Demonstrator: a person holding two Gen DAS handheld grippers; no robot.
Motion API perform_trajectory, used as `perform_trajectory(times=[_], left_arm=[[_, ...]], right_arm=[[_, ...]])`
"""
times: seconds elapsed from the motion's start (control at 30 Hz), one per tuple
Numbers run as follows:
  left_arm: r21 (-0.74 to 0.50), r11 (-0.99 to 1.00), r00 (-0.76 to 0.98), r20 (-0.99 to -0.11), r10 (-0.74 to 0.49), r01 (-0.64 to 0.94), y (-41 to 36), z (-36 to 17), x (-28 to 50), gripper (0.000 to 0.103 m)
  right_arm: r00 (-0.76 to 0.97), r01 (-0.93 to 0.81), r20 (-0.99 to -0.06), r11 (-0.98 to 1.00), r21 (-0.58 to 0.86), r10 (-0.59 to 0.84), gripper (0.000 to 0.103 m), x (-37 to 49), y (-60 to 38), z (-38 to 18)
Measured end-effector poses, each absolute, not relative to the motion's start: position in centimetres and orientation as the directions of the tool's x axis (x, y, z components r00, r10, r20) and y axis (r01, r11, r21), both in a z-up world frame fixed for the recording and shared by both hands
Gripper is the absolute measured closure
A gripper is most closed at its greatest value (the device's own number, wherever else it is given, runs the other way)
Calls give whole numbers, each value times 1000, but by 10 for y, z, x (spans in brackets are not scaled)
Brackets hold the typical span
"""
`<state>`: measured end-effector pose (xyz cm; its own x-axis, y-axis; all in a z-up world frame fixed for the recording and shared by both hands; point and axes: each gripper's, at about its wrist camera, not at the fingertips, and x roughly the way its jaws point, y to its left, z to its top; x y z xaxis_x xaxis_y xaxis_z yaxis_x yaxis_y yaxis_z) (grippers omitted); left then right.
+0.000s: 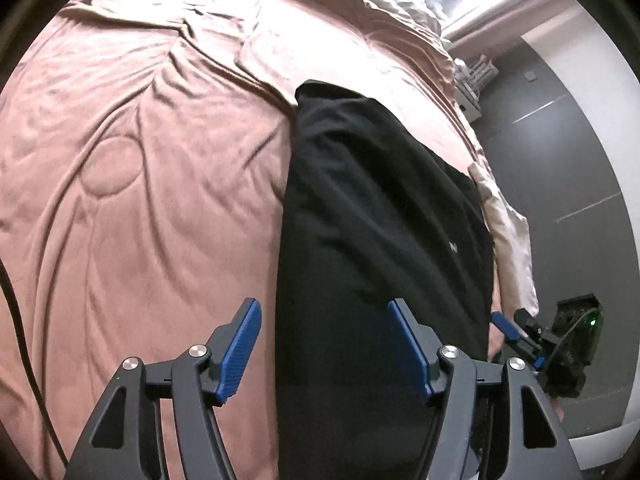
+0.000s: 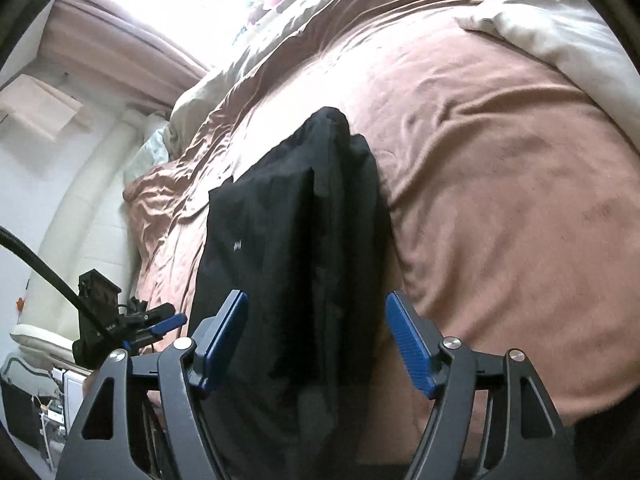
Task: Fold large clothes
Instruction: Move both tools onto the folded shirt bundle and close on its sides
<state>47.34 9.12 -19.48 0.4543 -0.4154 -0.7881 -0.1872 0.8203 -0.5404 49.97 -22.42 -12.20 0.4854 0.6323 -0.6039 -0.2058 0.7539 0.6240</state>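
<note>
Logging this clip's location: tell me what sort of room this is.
Most likely a bedroom: black clothes lie on a bed under a rumpled pink duvet, with a pillow and a curtained window behind.

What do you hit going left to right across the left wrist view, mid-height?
Black cable → pink bedspread → black garment → beige pillow → right gripper → grey wall.

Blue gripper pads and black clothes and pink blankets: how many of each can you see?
Blue pads: 4, two on the left gripper and two on the right gripper
Black garment: 1
Pink blanket: 1
Total: 6
</note>
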Motion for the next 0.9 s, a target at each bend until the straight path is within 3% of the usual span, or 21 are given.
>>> perform_trajectory(times=[0.5, 0.9], left_arm=[[-485, 859, 432, -818, -380, -162, 81, -215, 556, 36], [-412, 901, 455, -834, -313, -135, 75, -213, 575, 36]], right_arm=[[429, -220, -687, 806, 550, 586, 33, 592, -179, -143], [368, -192, -574, 664, 723, 731, 35, 613, -188, -173]])
